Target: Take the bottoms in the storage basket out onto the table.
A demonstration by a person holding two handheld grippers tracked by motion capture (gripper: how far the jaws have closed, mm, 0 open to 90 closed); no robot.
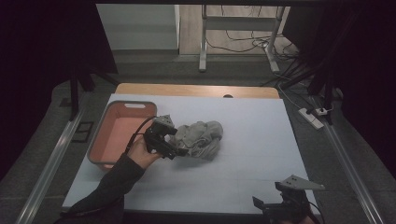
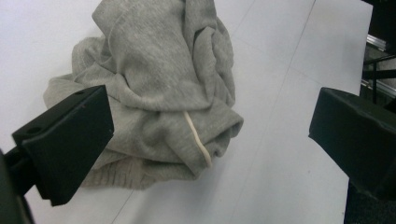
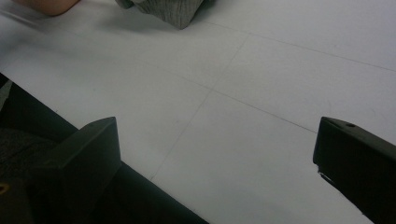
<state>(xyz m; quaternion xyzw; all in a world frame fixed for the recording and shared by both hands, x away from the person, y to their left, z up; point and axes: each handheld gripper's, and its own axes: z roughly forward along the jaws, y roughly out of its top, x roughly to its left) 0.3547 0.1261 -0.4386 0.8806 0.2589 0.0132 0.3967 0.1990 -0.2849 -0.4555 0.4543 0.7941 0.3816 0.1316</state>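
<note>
A crumpled grey garment (image 1: pixel 203 137) lies in a heap on the white table cover (image 1: pixel 252 168), just right of a pink basin (image 1: pixel 122 133). My left gripper (image 1: pixel 175 144) hovers at the heap's left edge, open, its jaws wide apart. Seen through the left gripper view, the grey garment (image 2: pixel 159 88) lies between and beyond the two jaws, one jaw close over its edge, a cream seam showing. My right gripper (image 1: pixel 280 200) is open at the table's near right edge, far from the cloth. A corner of the garment (image 3: pixel 170 11) shows at the top of the right gripper view.
The pink basin holds nothing that I can see. A wooden table edge (image 1: pixel 196 89) shows past the white cover. Beyond it are a metal stand (image 1: pixel 204 42), floor cables and a power strip (image 1: pixel 312 117) at the right. Metal rails run along both sides.
</note>
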